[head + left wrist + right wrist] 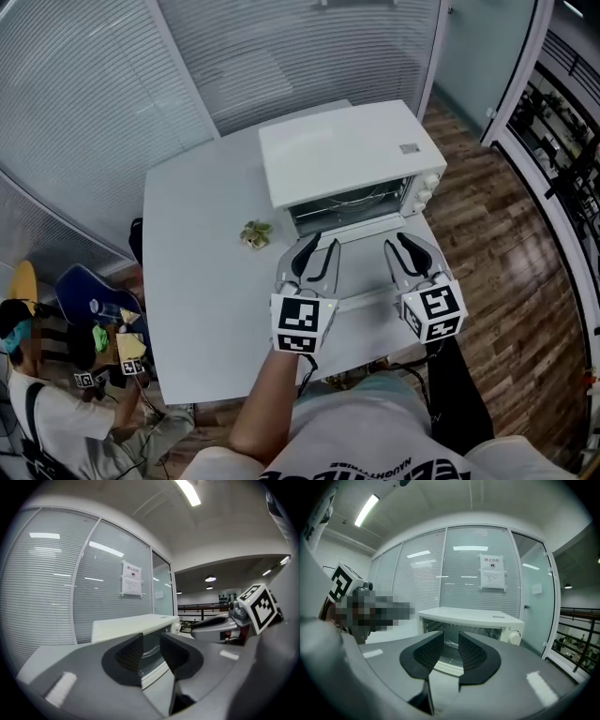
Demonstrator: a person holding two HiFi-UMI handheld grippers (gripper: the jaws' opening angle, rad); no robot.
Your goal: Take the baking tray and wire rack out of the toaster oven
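A white toaster oven (347, 155) stands at the far side of the white table (202, 281), its door folded down toward me. Through the opening I see a wire rack (349, 202); I cannot make out a baking tray. Both grippers hover side by side just in front of the opening, apart from it. My left gripper (316, 246) is open with nothing between its fingers, and the oven's left half (136, 627) shows past its jaws. My right gripper (398, 246) is open and empty too, aimed at the oven cavity (454, 641).
A small crumpled greenish thing (255, 233) lies on the table left of the oven. Glass partitions with blinds (112, 84) stand behind the table. A seated person (47, 412) is at the lower left, and wooden floor (506, 281) lies to the right.
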